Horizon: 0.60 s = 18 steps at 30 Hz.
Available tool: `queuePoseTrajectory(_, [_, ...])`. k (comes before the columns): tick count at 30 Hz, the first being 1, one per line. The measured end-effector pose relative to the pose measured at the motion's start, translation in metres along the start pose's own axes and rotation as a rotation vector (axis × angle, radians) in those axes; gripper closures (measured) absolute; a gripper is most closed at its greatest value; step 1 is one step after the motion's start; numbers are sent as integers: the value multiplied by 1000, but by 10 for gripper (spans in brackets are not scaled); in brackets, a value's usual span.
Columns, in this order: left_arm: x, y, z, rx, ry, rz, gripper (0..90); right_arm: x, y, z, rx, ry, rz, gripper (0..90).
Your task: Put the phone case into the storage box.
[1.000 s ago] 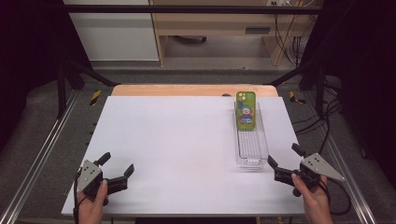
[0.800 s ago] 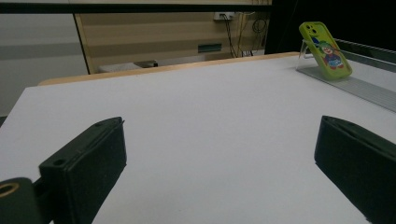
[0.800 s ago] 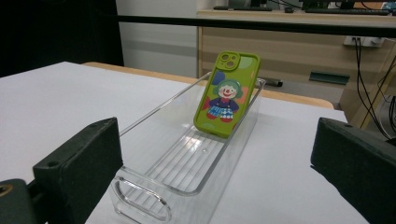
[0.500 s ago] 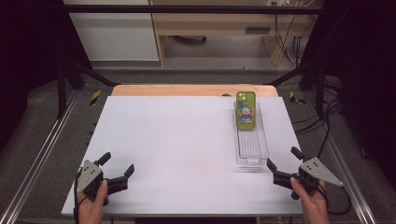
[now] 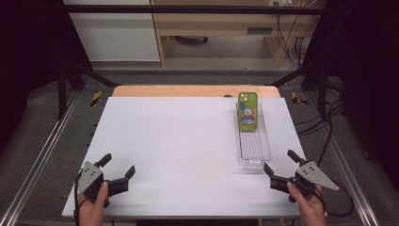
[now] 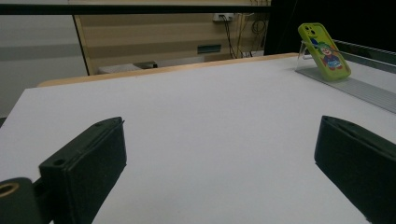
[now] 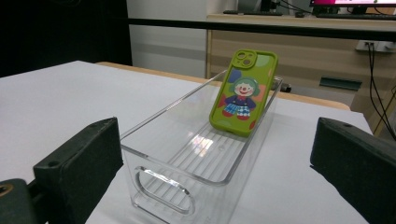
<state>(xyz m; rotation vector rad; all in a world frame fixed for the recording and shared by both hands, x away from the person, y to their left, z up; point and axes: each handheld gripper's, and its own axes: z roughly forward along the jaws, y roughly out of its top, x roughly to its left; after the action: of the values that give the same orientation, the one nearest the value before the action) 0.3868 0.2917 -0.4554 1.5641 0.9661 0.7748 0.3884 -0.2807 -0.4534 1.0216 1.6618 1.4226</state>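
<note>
One white table [image 5: 188, 141]; one clear plastic bin [image 5: 254, 150] standing on it, long and narrow, with a ribbed floor and one oval handle cut-out in its near end wall; one green phone case [image 5: 248, 111] inside the bin, printed with one clown figure; two hand-held grippers, the left gripper [image 5: 116, 167] and the right gripper [image 5: 280, 163], each with two black jaws; two hands, one on each gripper.
</note>
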Motion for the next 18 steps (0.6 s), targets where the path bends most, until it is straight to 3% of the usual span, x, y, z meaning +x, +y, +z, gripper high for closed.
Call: queuePoseTrajectory(18, [1, 0, 0, -5, -2, -5, 15, 14, -8, 14, -3, 48, -4, 27])
